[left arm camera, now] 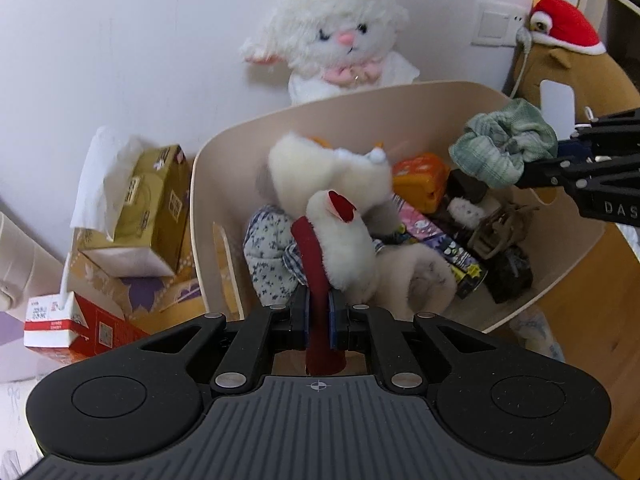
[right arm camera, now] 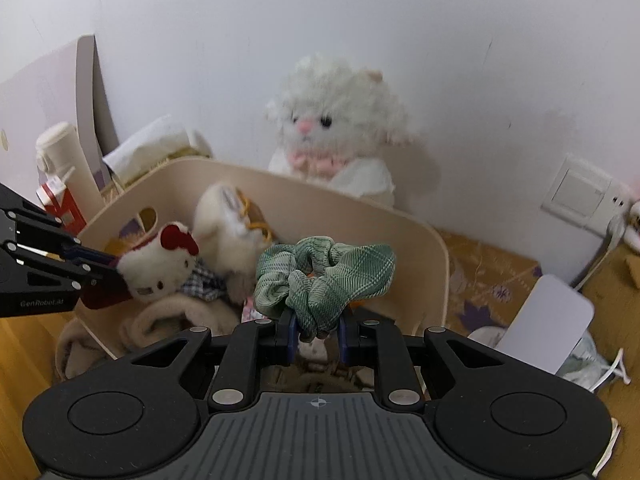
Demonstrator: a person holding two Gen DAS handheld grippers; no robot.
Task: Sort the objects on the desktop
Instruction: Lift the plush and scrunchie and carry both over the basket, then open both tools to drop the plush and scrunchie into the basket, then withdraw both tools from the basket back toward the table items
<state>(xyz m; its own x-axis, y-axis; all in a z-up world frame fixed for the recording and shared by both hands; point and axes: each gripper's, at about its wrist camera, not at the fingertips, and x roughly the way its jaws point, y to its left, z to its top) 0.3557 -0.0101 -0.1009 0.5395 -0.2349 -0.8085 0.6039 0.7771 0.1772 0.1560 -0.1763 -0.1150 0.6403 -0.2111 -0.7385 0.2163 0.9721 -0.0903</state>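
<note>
A beige storage bin (left arm camera: 400, 98) (right arm camera: 434, 240) holds several small items. My left gripper (left arm camera: 319, 312) is shut on the dark red strap of a small white cat plush (left arm camera: 344, 236) with a red bow, held over the bin's left part; the plush also shows in the right wrist view (right arm camera: 160, 268). My right gripper (right arm camera: 317, 330) is shut on a green plaid scrunchie (right arm camera: 324, 276) and holds it above the bin's right side; the scrunchie also shows in the left wrist view (left arm camera: 504, 146).
A big white lamb plush (left arm camera: 340, 36) (right arm camera: 336, 128) sits against the wall behind the bin. A gold tissue box (left arm camera: 148, 208) and a red-white carton (left arm camera: 52, 320) stand left of it. A brown plush with a red hat (left arm camera: 572, 52) and a wall socket (right arm camera: 580, 196) are right.
</note>
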